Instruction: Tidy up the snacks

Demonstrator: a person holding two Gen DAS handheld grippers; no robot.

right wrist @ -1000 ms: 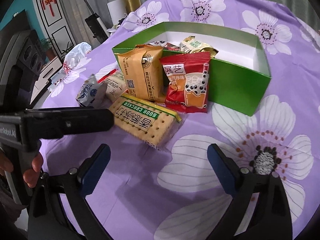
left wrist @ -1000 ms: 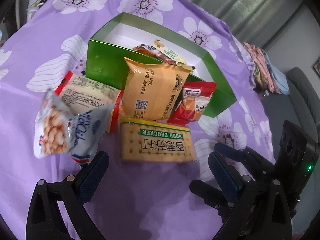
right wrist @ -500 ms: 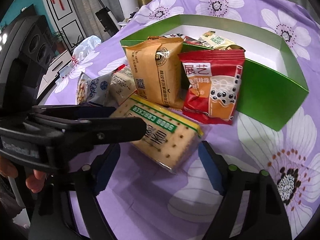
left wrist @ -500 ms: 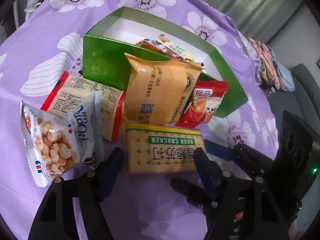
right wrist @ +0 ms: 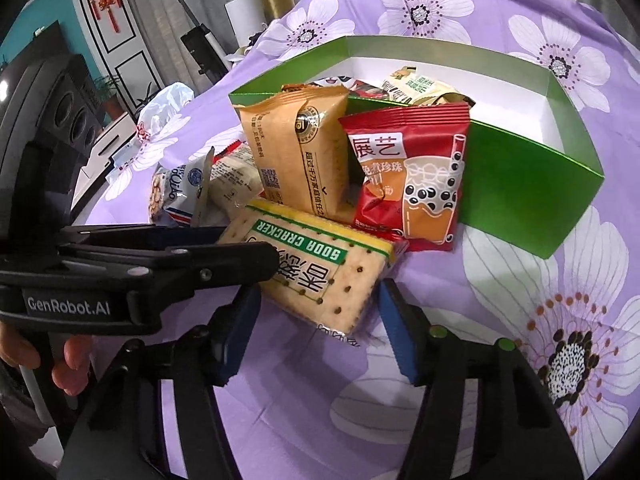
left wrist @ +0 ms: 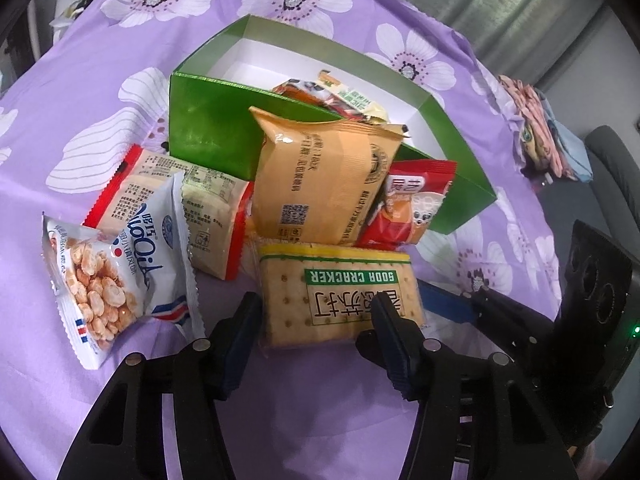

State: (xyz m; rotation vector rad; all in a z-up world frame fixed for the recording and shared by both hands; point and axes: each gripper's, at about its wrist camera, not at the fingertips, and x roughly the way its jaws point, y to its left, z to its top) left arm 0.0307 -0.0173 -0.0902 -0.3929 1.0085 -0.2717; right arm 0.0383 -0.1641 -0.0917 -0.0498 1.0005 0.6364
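A soda cracker pack [left wrist: 340, 292] lies flat on the purple cloth in front of a green box [left wrist: 208, 128]. My left gripper [left wrist: 314, 312] is closing, with the pack's near end between its fingers; no firm press shows. My right gripper [right wrist: 316, 304] is also closing, around a corner of the same pack [right wrist: 320, 272], with small gaps on both sides. An orange packet [left wrist: 320, 188] and a red bubble-tea packet [right wrist: 412, 176] lean on the box. A white-blue nut packet [left wrist: 112, 276] and a red-edged packet [left wrist: 192, 200] lie to the left. The left gripper [right wrist: 248, 248] reaches in from the left.
Several snacks [left wrist: 340, 96] sit inside the box [right wrist: 520, 184]. Folded clothes [left wrist: 536, 120] lie at the cloth's right edge by a grey chair [left wrist: 612, 168]. A plastic bag [right wrist: 164, 108] and a person's hand [right wrist: 68, 364] show at the left.
Both grippers' jaws have narrowed from wide open to close around the soda cracker pack. The right gripper has edged slightly nearer to it. The snacks have not moved.
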